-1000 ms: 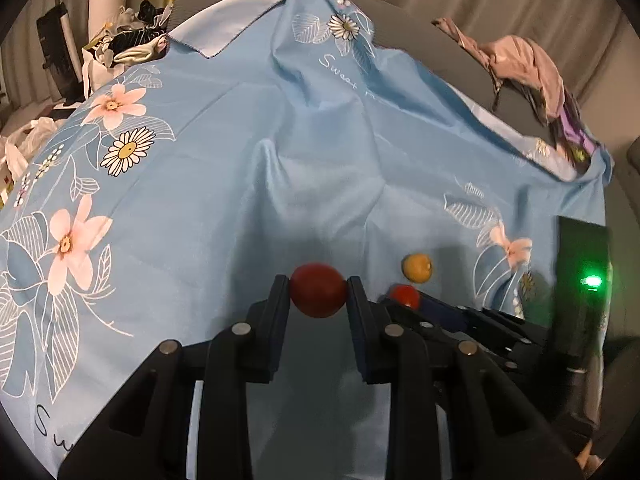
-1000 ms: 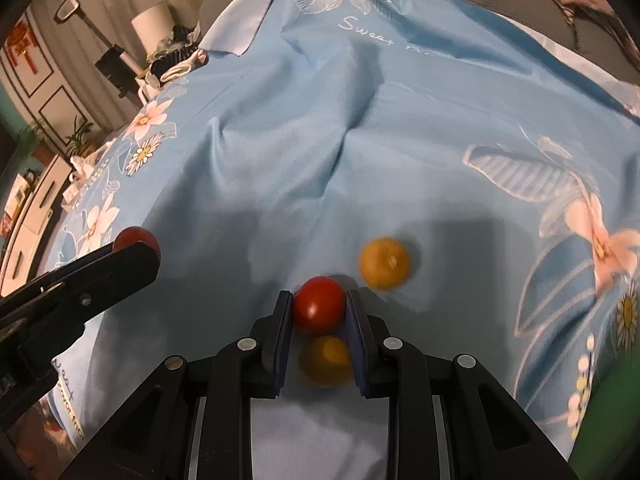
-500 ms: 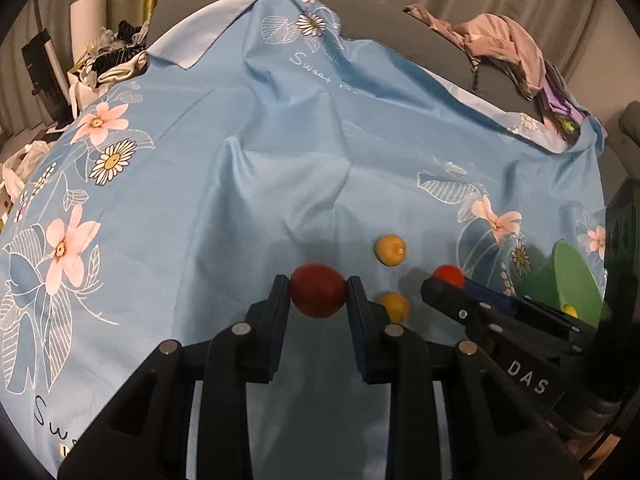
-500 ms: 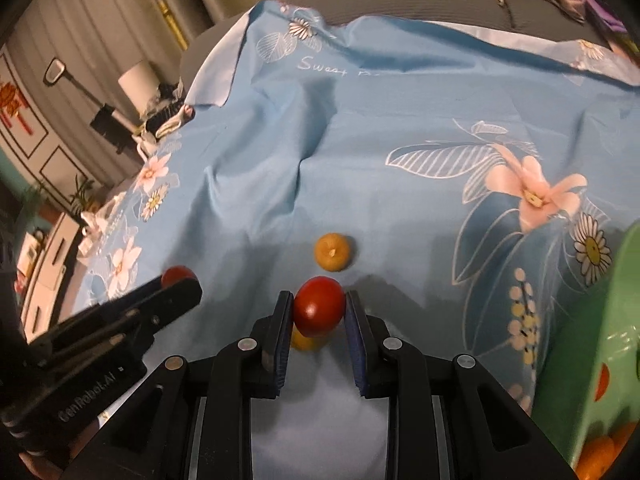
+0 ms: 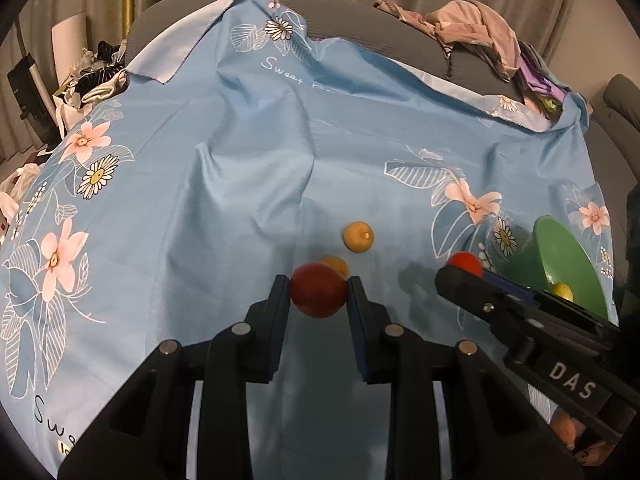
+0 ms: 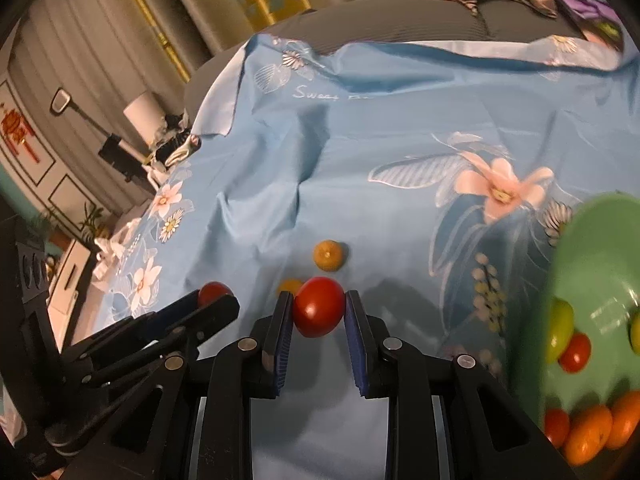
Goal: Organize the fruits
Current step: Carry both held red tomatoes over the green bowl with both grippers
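Observation:
My left gripper [image 5: 319, 292] is shut on a red tomato [image 5: 318, 295], held above the blue floral cloth [image 5: 224, 184]. My right gripper [image 6: 319, 309] is shut on another red tomato [image 6: 319, 306]. In the left wrist view the right gripper reaches in from the right with its tomato [image 5: 464, 263] at the tip. Two small orange fruits [image 5: 358, 237] [image 5: 336, 265] lie on the cloth just beyond both grippers. A green bowl [image 6: 596, 240] at the right holds several tomatoes, oranges and yellow-green fruits.
The cloth is wrinkled, with a fold rising in the middle. A pile of clothes [image 5: 476, 32] lies on the grey sofa back at the far right. Bags and clutter [image 5: 92, 80] sit beyond the cloth's left edge.
Both grippers have lifted and drifted right, each still holding its tomato. The green bowl has come into view on the right and the two orange fruits now lie further from the right gripper.

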Demonstrator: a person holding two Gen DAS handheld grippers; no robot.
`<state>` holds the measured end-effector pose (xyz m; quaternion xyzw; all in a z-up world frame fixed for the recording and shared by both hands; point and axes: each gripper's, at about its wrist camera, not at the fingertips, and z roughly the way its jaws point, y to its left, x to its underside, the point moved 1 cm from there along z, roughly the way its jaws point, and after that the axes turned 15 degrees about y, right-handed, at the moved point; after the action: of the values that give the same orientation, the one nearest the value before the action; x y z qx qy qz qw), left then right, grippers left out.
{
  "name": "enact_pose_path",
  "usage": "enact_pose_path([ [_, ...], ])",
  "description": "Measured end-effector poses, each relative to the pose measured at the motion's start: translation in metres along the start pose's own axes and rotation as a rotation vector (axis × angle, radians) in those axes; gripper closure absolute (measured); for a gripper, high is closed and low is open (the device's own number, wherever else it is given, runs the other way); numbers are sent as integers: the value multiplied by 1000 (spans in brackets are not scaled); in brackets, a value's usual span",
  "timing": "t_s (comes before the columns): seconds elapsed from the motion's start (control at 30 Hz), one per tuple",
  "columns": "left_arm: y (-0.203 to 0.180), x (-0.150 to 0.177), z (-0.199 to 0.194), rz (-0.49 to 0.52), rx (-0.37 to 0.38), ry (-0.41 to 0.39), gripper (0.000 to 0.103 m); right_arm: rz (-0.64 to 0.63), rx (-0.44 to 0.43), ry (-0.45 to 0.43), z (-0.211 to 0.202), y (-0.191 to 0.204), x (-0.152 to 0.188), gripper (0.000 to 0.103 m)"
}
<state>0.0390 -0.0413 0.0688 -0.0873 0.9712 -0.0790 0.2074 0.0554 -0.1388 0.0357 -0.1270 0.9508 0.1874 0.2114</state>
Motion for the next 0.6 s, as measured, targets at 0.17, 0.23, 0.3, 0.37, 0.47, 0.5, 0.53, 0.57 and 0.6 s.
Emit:
enact_pose_path([
  [0.17,-8,2,-5,21,14,-12,74,22,-4,-36,-12,-4,5,75],
  [0.23,-10,2,-7,27,22,-19,74,33,0,-44,-16,-6,6,75],
  [0.3,-14,3,-8,36,30,-18,74,26,15,-53,-19,-7,7,75],
  [0.37,-16,3,-8,42,45,-16,74,27,28,-65,-23,-7,8,75],
  [0.47,-22,4,-9,60,72,-14,74,35,48,-76,-26,-9,10,75],
  [0.5,-24,5,-10,67,74,-15,74,37,55,-79,-27,-9,10,75],
  [0.53,-27,6,-10,73,75,-15,74,42,63,-85,-28,-10,9,75],
  [0.57,-29,6,-10,79,80,-14,74,47,65,-89,-29,-10,10,75],
  [0.6,-31,6,-11,83,86,-12,74,50,66,-94,-31,-11,10,75],
])
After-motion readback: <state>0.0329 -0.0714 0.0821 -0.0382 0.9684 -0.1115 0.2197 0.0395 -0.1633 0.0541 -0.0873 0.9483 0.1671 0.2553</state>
